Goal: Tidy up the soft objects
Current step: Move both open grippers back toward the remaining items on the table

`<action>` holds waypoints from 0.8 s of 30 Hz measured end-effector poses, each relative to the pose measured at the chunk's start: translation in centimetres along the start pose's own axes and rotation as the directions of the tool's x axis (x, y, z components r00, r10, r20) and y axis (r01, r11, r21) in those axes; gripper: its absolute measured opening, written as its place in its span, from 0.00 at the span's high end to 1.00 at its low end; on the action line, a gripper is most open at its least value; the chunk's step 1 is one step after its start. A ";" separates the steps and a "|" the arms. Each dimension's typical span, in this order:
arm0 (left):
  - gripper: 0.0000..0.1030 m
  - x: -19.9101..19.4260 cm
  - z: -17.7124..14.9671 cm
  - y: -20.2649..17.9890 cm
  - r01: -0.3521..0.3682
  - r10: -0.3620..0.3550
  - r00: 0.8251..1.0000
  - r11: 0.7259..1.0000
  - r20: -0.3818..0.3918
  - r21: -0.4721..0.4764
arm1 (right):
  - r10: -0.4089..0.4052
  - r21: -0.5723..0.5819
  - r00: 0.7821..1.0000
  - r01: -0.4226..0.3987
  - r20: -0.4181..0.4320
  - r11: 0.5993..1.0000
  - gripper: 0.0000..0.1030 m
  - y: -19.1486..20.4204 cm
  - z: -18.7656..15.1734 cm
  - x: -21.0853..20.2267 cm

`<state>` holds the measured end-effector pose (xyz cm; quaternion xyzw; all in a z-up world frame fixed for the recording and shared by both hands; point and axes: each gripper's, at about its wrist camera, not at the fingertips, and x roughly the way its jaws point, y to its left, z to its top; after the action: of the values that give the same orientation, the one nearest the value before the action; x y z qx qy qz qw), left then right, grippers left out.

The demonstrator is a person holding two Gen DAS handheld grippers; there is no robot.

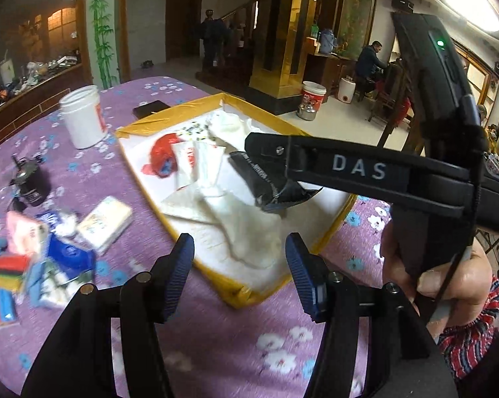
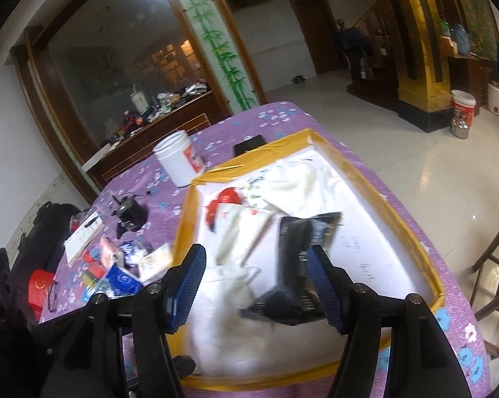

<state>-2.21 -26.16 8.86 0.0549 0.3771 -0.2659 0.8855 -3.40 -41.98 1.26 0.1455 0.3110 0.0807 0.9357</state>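
The black crinkled foil pouch with pale printing (image 2: 299, 265) lies in the near right part of the shallow white tray with the yellow taped rim (image 2: 412, 209), partly over a rumpled white cloth (image 1: 246, 229). Judging by its creases and curled corner, it is light, thin and limp, and probably slick, so a pinch on a flat edge or corner should hold better than one across its middle. In the left wrist view one finger of the right gripper (image 2: 256, 285) reaches over the pouch, but its tongs stand apart and clamp nothing. The left gripper (image 1: 239, 278) hovers at the tray's near edge, its tongs also apart and empty. Farther in the tray lie a red crumpled plastic bag (image 1: 161, 159) and white folded tissue packets (image 1: 196, 162). Left of the tray, on the purple flowered tablecloth (image 1: 216, 341), sit more small soft packs (image 1: 105, 224) and a white plastic tub (image 1: 82, 116).
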 end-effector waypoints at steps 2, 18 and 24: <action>0.46 -1.0 -0.5 0.7 -0.006 0.007 1.000 1.000 0.008 -0.013 | 0.013 -0.015 1.000 -0.013 -0.006 1.000 0.36 1.0 0.0 0.1; 0.46 -7.3 -7.7 15.1 -0.188 0.193 0.981 0.925 -0.017 -0.329 | 0.116 -0.217 0.982 -0.147 -0.151 0.965 0.36 11.2 -3.7 3.3; 0.38 -7.8 -9.4 21.3 -0.277 0.264 0.960 0.844 -0.095 -0.459 | 0.157 -0.251 0.954 -0.223 -0.257 0.942 0.36 14.2 -6.0 5.6</action>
<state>-1.78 -1.88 5.39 -0.1038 0.4307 -0.0389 0.8957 -3.40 -25.87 -1.89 0.0320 0.3888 0.2303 0.8915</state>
